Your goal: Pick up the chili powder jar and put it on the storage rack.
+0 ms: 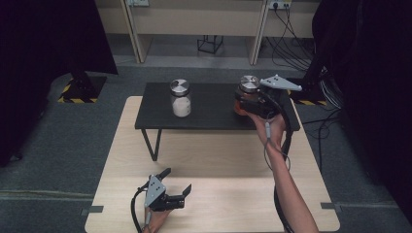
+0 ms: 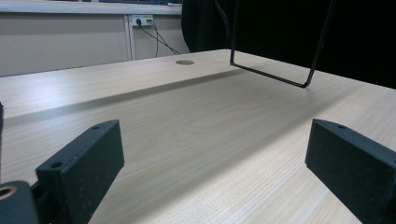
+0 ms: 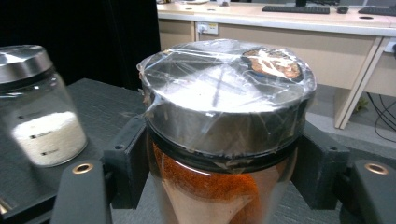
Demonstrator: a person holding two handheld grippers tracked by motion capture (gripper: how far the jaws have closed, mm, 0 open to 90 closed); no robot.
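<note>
A glass jar of orange powder (image 3: 210, 191) with a film-wrapped metal lid (image 1: 249, 83) is clamped between the jaws of my right gripper (image 1: 245, 103), over the right end of the black raised shelf (image 1: 209, 116). A second glass jar with white powder (image 1: 180, 98) and a metal lid stands on the shelf's middle; the right gripper view has this white-powder jar (image 3: 39, 116) at its left. My left gripper (image 1: 179, 182) rests low over the wooden table (image 1: 218, 165) near the front edge, open, with nothing between its jaws; its pads (image 2: 84, 163) stand far apart.
The black shelf stands on thin wire legs (image 2: 275, 74) on the light wooden table. A round cable hole (image 2: 185, 62) lies in the tabletop. Desks, a wall socket (image 2: 142, 20) and cables (image 1: 291, 39) are behind; dark curtains flank both sides.
</note>
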